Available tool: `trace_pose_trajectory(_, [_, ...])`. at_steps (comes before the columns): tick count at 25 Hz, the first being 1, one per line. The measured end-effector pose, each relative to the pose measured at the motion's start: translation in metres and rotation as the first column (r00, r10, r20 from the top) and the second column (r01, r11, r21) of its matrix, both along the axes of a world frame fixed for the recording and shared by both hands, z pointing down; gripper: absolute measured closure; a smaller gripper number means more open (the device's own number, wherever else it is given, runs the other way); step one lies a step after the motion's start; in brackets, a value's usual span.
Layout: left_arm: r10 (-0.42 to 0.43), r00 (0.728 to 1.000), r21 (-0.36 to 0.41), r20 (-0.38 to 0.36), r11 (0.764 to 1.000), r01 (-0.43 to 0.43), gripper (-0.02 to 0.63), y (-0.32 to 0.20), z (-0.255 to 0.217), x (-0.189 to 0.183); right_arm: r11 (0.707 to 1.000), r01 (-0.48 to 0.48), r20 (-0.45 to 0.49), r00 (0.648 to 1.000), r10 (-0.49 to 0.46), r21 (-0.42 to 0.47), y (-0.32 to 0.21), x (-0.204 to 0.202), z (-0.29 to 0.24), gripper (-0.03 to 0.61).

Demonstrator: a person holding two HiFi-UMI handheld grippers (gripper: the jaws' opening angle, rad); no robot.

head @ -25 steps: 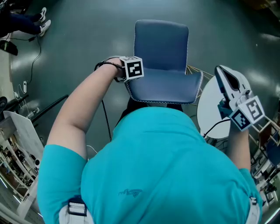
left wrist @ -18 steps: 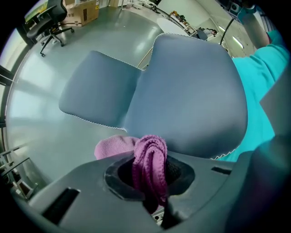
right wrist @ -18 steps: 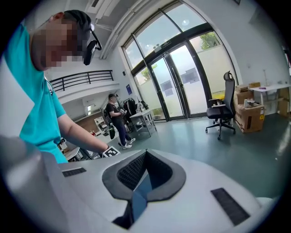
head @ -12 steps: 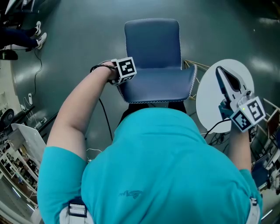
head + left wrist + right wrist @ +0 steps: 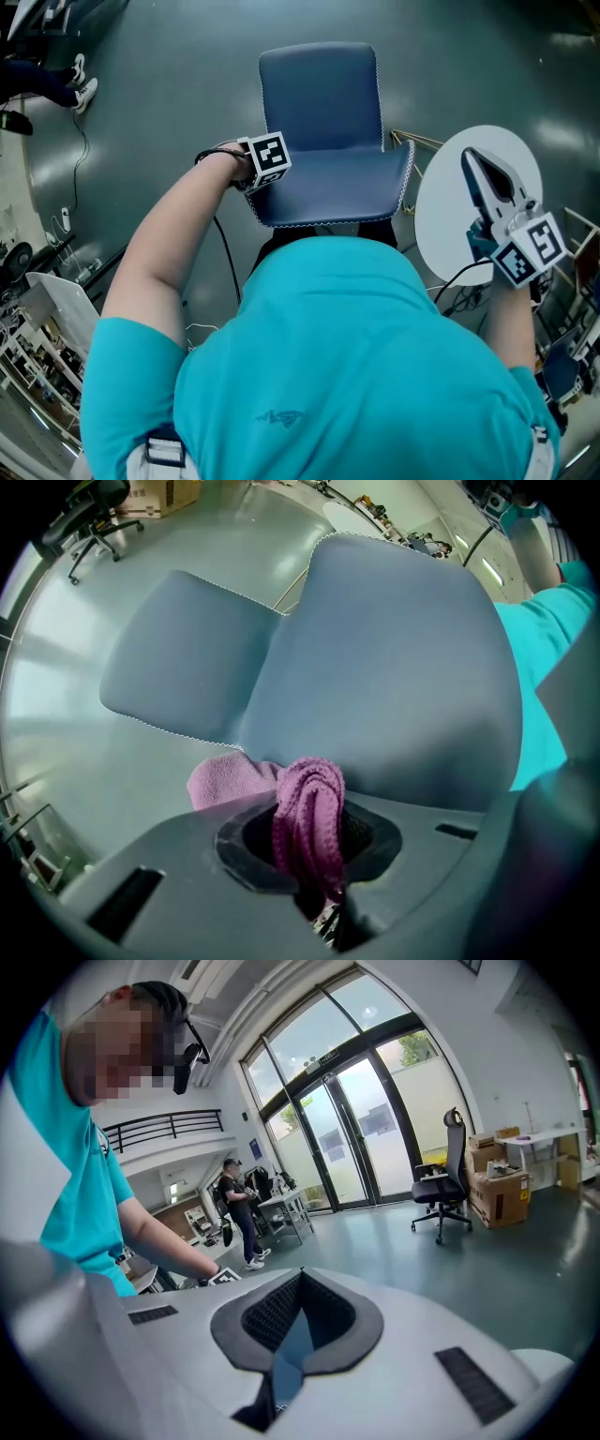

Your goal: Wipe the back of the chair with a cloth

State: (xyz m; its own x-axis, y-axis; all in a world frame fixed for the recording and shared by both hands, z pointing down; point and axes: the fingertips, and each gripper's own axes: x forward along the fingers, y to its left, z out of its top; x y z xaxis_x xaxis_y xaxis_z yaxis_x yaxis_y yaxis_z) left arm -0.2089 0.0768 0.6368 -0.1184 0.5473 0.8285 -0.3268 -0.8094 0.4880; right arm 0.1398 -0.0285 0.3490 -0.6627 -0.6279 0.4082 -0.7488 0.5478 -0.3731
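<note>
A blue chair stands in front of me, its seat farther away and its backrest close to my body. My left gripper is at the backrest's left edge, shut on a purple cloth. The cloth lies bunched between the jaws and rests against the blue backrest; the seat shows beyond. My right gripper is raised at the right, over a white round table, with its jaws together and nothing in them. In the right gripper view, the right gripper points into the room.
The white round table stands just right of the chair. A cable runs over the floor on the left, and cluttered shelves fill the lower left. Farther off are an office chair, cardboard boxes and a standing person.
The chair has drifted slightly left in the head view. My left gripper has stayed at the backrest's left edge with the cloth. The right gripper has hardly moved.
</note>
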Motion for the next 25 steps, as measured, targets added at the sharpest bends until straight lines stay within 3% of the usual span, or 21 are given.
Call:
trace_pose_trajectory(8, [-0.046, 0.999, -0.035, -0.021, 0.998, 0.045, 0.555, 0.005, 0.003, 0.021, 1.0, -0.015, 0.0, 1.0, 0.015, -0.004, 0.001, 0.013, 0.001, 0.588])
trace_pose_trajectory(16, [0.007, 1.0, -0.041, -0.006, 0.999, -0.007, 0.555, 0.013, 0.001, 0.03, 0.999, -0.039, 0.001, 0.999, 0.039, -0.003, 0.008, 0.025, -0.004, 0.588])
trace_pose_trajectory(25, [-0.056, 0.998, -0.086, -0.035, 0.995, 0.053, 0.555, 0.014, 0.004, 0.047, 0.998, -0.068, -0.002, 0.998, 0.068, -0.01, 0.013, 0.038, 0.0, 0.588])
